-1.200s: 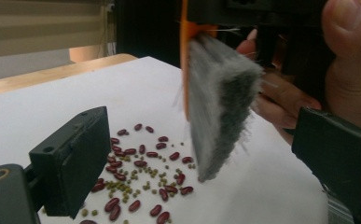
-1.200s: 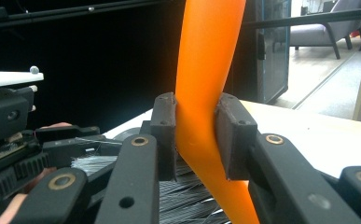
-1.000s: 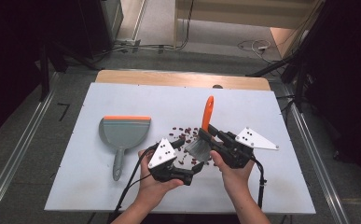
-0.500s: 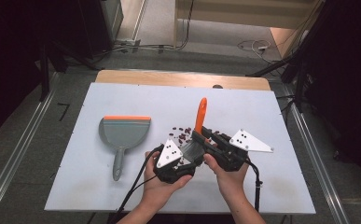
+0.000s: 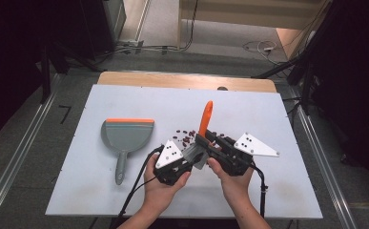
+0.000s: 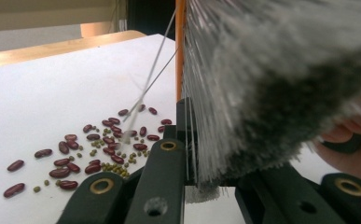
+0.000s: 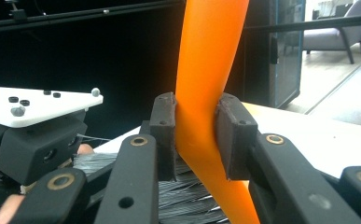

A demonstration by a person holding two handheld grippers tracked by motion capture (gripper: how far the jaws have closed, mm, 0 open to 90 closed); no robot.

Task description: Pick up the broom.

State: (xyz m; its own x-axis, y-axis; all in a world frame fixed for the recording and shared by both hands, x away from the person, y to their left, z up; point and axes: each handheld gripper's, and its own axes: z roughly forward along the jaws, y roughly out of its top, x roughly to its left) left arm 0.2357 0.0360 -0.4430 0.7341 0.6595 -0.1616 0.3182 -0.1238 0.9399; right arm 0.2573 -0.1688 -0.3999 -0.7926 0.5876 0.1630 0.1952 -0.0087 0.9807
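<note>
On the white table point(image 5: 101, 191), the right gripper point(image 5: 210, 141) clamped the orange-handled grey brush point(image 5: 205, 119) by its handle; the left gripper point(image 5: 188, 162), jaws just closed, pinched its bristles beside scattered red beans point(image 5: 187, 136).

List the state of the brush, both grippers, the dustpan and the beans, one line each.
Brush: lifted, orange handle up, held at both ends.
Right gripper: shut on the brush handle.
Left gripper: just closed on the brush bristles.
Dustpan: flat on the table, untouched.
Beans: scattered loose on the table.
</note>
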